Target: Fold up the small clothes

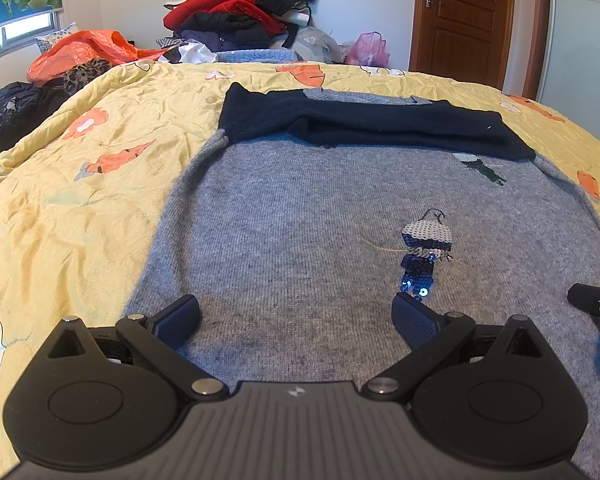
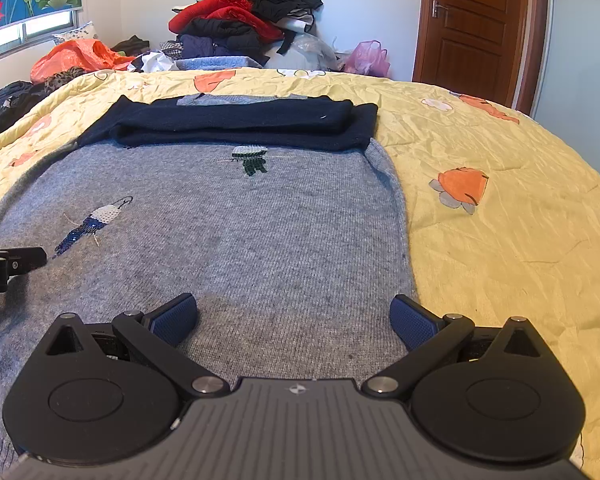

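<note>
- Left wrist view: the left gripper (image 1: 296,316) hangs low over the near part of the grey sweater (image 1: 300,240), pointing toward the far side of the bed, its two blue padded fingers (image 1: 178,320) spread wide with nothing between them.
- The sweater lies flat on the yellow quilt (image 1: 80,200), and its dark navy sleeves (image 1: 380,124) are folded across its far end, one laid over the other.
- A sequin figure (image 1: 422,256) sits on the sweater just beyond the gripper's right-hand finger; a smaller dark green figure (image 1: 484,170) is farther on, close under the sleeves.
- At the right edge of this view part of the right gripper (image 1: 596,304) shows above the sweater; from here I cannot tell how its fingers stand.
- Beyond the far end of the sweater, past the quilt, stand a heap of clothes (image 1: 240,8), an orange bag (image 1: 84,54) and a pink bag (image 1: 368,48), contents hidden, and a brown door (image 1: 464,20).
- Right wrist view: the right gripper (image 2: 294,316) hovers over the sweater's (image 2: 240,240) near right part, level and aimed the same way, fingers wide apart and empty; its right-hand finger (image 2: 414,324) is close to the sweater's edge by the quilt (image 2: 500,220).
- The sleeves (image 2: 240,124) lie stacked across the sweater's far end.
- The left gripper (image 2: 8,264) shows at the left edge over the sweater.
</note>
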Motion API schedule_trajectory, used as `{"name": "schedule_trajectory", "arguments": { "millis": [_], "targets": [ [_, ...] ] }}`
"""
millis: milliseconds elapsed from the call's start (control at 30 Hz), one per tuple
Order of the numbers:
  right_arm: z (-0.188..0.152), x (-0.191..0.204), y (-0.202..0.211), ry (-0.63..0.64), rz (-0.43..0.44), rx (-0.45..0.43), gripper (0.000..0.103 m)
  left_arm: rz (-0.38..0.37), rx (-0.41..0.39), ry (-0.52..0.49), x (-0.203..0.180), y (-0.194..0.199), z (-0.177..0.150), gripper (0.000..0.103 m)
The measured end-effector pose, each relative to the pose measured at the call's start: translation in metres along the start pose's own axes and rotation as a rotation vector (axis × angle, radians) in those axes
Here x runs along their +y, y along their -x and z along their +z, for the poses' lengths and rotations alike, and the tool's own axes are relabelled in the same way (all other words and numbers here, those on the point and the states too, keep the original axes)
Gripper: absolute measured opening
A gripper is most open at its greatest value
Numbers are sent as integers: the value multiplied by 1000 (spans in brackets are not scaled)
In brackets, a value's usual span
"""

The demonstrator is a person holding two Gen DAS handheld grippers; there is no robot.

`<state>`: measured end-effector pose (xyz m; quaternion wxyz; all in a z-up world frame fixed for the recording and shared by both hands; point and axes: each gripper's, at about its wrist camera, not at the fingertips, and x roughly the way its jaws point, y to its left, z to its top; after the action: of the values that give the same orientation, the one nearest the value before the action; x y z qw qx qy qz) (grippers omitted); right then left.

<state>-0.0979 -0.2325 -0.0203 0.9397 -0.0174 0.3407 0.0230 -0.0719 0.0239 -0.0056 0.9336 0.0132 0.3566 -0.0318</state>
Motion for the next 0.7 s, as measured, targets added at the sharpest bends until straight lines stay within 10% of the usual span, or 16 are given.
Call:
{"name": "schedule_trajectory", "arguments": {
  "millis": [700],
  "targets": [
    [-23, 10, 28, -13, -18, 2, 103, 19, 41, -7, 1, 22, -14, 103]
  ]
}}
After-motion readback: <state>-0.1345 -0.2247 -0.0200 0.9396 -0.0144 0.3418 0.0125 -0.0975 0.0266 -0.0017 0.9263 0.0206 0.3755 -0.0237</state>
